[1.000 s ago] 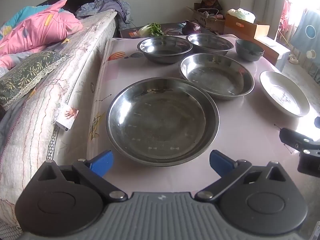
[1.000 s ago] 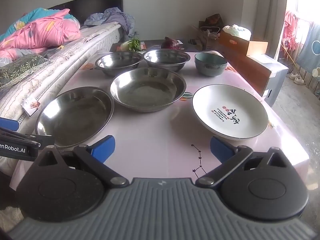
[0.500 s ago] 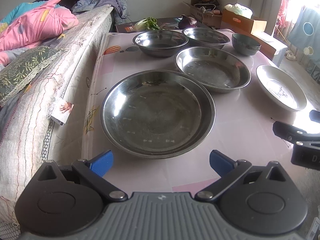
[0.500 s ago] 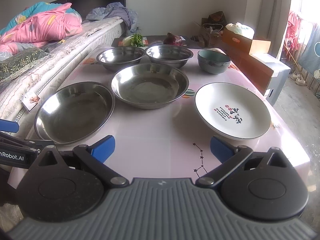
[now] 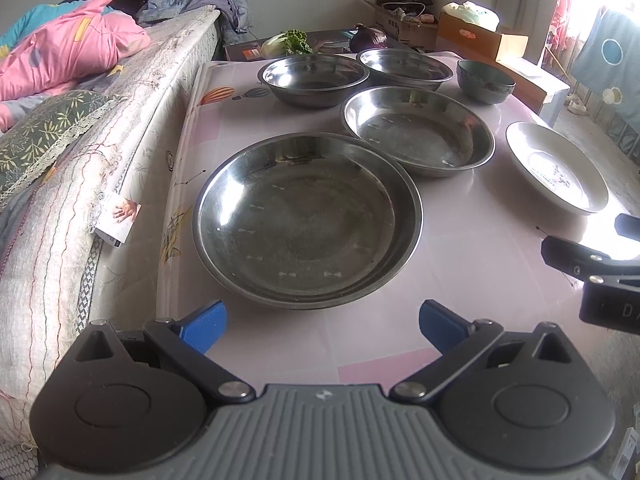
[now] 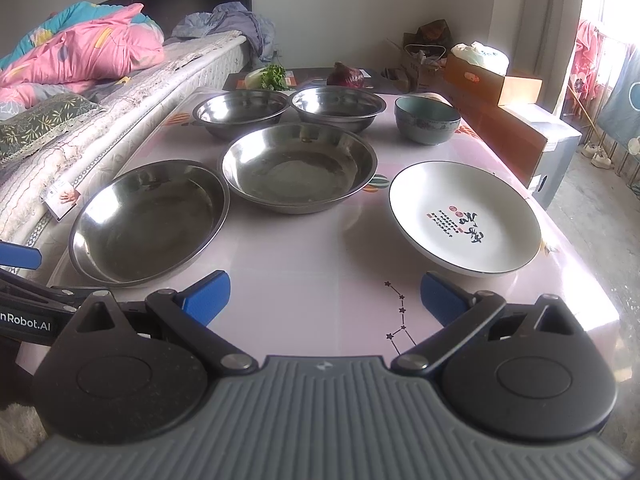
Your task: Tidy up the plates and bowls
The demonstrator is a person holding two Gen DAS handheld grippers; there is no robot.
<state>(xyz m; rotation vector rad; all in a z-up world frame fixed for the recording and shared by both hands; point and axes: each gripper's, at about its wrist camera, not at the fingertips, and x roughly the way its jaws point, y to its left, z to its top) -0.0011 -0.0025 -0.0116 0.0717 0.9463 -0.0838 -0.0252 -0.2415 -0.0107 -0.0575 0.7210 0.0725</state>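
On the pink table (image 5: pixel 472 276) (image 6: pixel 312 256) lie a large steel plate (image 5: pixel 306 220) (image 6: pixel 148 220), a second steel plate (image 5: pixel 418 130) (image 6: pixel 298 166), two steel bowls (image 5: pixel 314 80) (image 5: pixel 404 67) (image 6: pixel 240 112) (image 6: pixel 338 106), a grey-green bowl (image 5: pixel 485 80) (image 6: pixel 427 123) and a white plate with red and black print (image 5: pixel 556 166) (image 6: pixel 464 222). My left gripper (image 5: pixel 322 322) is open, just short of the large steel plate's near rim. Over the table's front edge my right gripper (image 6: pixel 324 296) is open and empty, left of the white plate.
A mattress (image 5: pixel 100 160) with a pink quilt (image 5: pixel 68 56) runs along the table's left side. Greens (image 6: pixel 274 76) and a purple cabbage (image 6: pixel 346 75) sit beyond the far bowls. Cardboard boxes (image 6: pixel 492 80) stand at the right rear. Bare floor lies to the right.
Both grippers have drawn back and risen a little, so the dishes sit slightly farther off in both views. Both stay open; no dish has moved.
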